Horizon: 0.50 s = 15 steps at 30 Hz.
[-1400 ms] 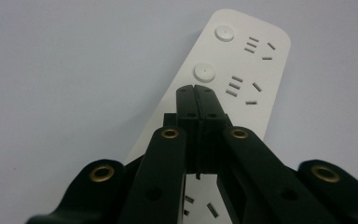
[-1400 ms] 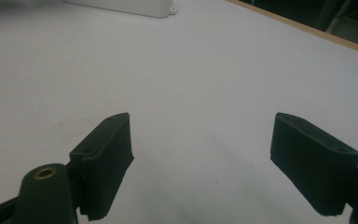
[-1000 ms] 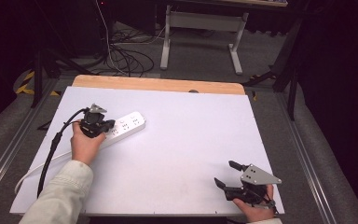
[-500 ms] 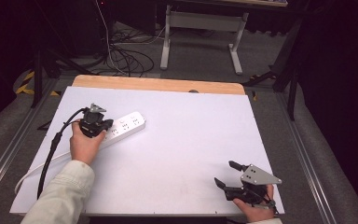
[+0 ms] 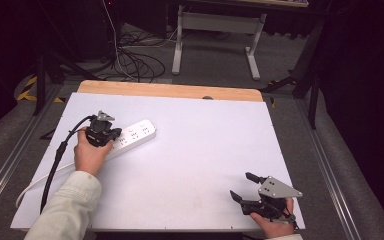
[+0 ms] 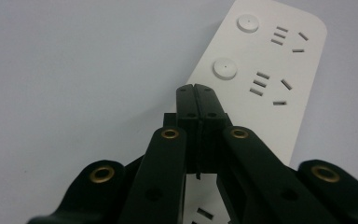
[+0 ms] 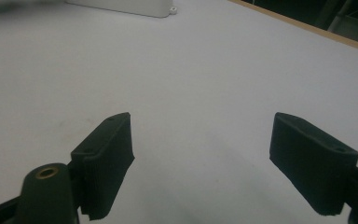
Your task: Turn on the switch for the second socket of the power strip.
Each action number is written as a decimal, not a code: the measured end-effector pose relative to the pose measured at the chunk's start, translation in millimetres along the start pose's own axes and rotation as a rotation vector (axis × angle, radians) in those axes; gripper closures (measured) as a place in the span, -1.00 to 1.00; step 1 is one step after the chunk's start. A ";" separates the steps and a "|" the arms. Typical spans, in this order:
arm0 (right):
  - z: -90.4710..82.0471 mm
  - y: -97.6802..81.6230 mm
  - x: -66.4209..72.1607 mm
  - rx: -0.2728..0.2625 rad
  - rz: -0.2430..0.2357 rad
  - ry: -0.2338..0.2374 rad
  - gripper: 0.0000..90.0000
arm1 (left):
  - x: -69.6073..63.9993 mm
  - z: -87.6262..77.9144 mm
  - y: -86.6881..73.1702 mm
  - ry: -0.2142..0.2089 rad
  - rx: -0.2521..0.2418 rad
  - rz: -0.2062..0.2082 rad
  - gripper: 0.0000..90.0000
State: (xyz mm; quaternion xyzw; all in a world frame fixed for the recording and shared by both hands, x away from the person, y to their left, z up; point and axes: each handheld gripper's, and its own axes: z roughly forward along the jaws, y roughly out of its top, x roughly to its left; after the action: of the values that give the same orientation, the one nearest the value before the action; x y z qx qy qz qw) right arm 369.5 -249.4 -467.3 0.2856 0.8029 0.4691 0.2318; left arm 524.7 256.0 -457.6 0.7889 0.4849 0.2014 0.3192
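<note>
Judged: pressing a switch button (image 6: 225, 69) on the white power strip (image 5: 136, 134), lying directly under and ahead of the left gripper (image 6: 196, 93), jaws closed together, empty. Next: precise downward tip placement. Right gripper (image 5: 244, 187) wide apart, empty, near the table's (image 5: 200, 145) front edge; broad bare surface between.

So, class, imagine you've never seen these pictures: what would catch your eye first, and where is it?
First, the white power strip lying at the left of the white table, with the left gripper right over it; the left gripper view shows its jaws pressed together above the strip's sockets. Next, the right gripper at the table's near right corner, jaws spread wide over bare tabletop with nothing between them.
</note>
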 end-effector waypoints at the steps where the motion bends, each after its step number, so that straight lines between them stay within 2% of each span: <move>1: 0.0 0.0 0.0 0.000 0.000 0.000 -0.52 | -0.4 -0.1 0.0 0.003 0.002 0.004 1.00; 4: -0.5 0.0 0.1 0.001 0.004 -0.002 -0.52 | -1.7 0.1 -0.3 0.015 0.001 0.012 1.00; 8: -0.2 0.0 0.3 0.001 0.004 -0.003 -0.52 | 0.7 -0.7 -0.1 -0.006 0.012 -0.005 1.00; 11: -0.2 0.1 0.3 0.000 0.004 -0.003 -0.52 | 0.8 -0.7 -0.4 -0.002 0.011 0.005 1.00; 15: -0.2 0.1 0.2 -0.001 0.000 -0.004 -0.52 | 0.9 -0.3 -0.4 -0.009 0.010 -0.003 1.00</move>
State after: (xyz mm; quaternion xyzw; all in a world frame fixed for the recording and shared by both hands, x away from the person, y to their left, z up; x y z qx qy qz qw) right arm 369.3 -249.4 -467.2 0.2863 0.8021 0.4691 0.2336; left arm 524.7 257.1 -457.6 0.7907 0.4855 0.1952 0.3176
